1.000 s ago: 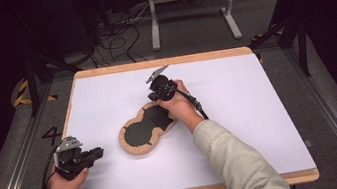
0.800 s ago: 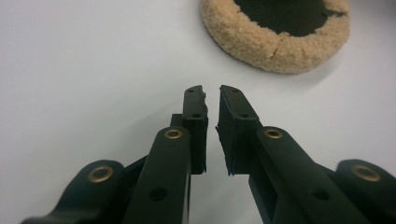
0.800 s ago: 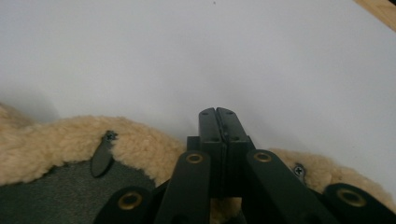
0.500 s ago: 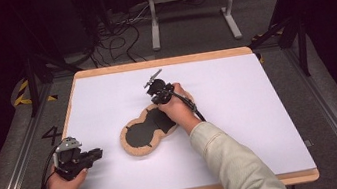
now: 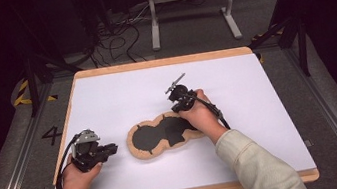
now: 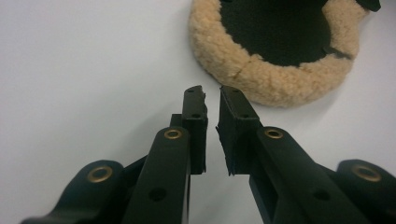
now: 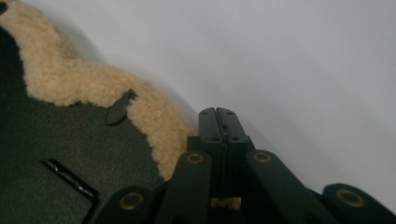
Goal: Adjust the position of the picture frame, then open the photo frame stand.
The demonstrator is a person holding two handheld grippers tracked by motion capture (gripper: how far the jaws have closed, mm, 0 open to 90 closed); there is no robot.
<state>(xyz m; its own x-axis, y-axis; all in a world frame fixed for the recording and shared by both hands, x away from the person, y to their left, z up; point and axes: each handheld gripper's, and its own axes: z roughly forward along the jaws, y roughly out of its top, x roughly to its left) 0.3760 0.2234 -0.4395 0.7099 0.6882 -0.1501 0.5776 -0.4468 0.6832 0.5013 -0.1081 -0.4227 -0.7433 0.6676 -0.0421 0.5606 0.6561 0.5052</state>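
A figure-eight pad (image 5: 150, 137) with a dark centre and a tan fleece rim lies flat on the white table (image 5: 106, 98). My left gripper (image 5: 110, 148) rests low on the table just left of the pad and points at it. In the left gripper view its jaws (image 6: 211, 91) stand a narrow gap apart with nothing between them, a short way from the fleece rim (image 6: 261, 77). My right gripper (image 5: 175, 98) is at the pad's far right end. In the right gripper view its jaws (image 7: 217, 112) are pressed together beside the fleece rim (image 7: 93, 84), over bare table.
The table has a wooden edge (image 5: 161, 62). Beyond it the dark floor holds cables (image 5: 117, 36) and a white metal stand (image 5: 188, 5). Yellow-black tape (image 5: 22, 93) marks the floor at the left.
The pad has swung round to lie more level across the table. My right hand has shifted right and slightly toward the person. My left gripper has moved right, closer to the pad.
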